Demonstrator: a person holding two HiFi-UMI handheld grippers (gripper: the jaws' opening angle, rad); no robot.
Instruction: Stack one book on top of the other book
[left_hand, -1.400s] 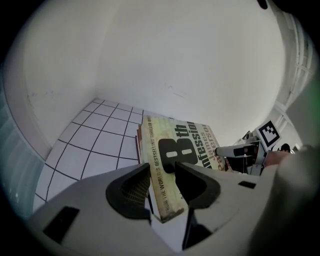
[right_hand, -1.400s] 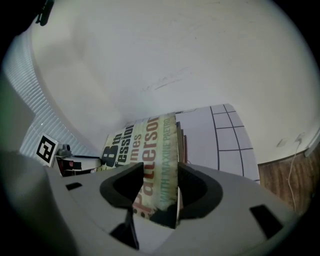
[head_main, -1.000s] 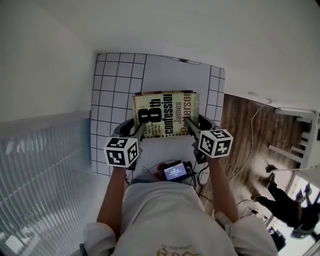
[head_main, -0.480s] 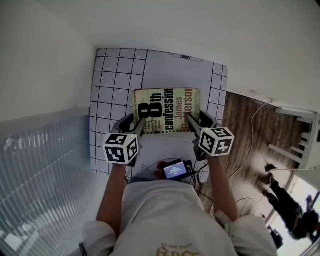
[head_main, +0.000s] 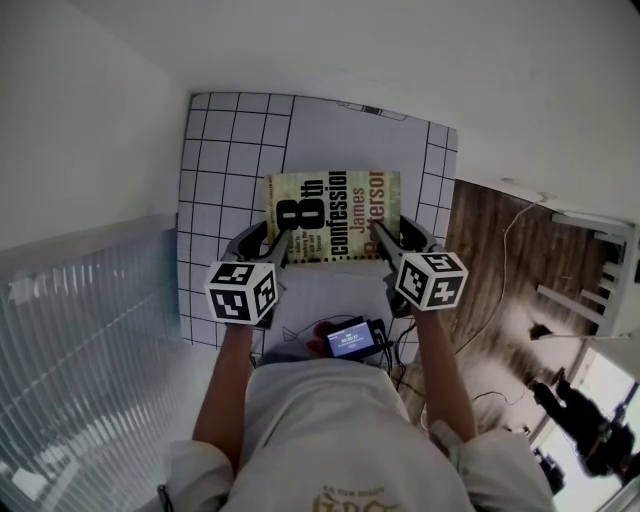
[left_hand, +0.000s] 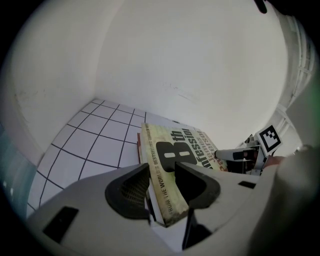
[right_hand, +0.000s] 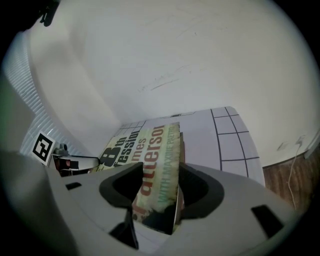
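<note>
In the head view, we are holding the book (head_main: 333, 215) flat at the centre of the frame, over the gridded table (head_main: 225, 160). The left gripper (head_main: 270, 243) is sitting at its lower left corner and the right gripper (head_main: 395, 240) at its lower right corner. In the left gripper view, the jaws are standing wide and clamping that near corner of the book (left_hand: 175, 145), which is filling the gap between them. A reddish edge of the lower book (left_hand: 139, 146) is peeking out just beneath it on the left, so the book is lying on that one or just over it; we cannot tell which. In the right gripper view, the jaws are likewise closing on the other near corner (right_hand: 145, 142), cover and pages wedged between the pads. We are judging the book a thick paperback: fairly heavy, bendy across its width, and smooth enough on the cover to slide. Taking both near corners deep enough to catch the whole page block is looking like the safest hold.
</note>
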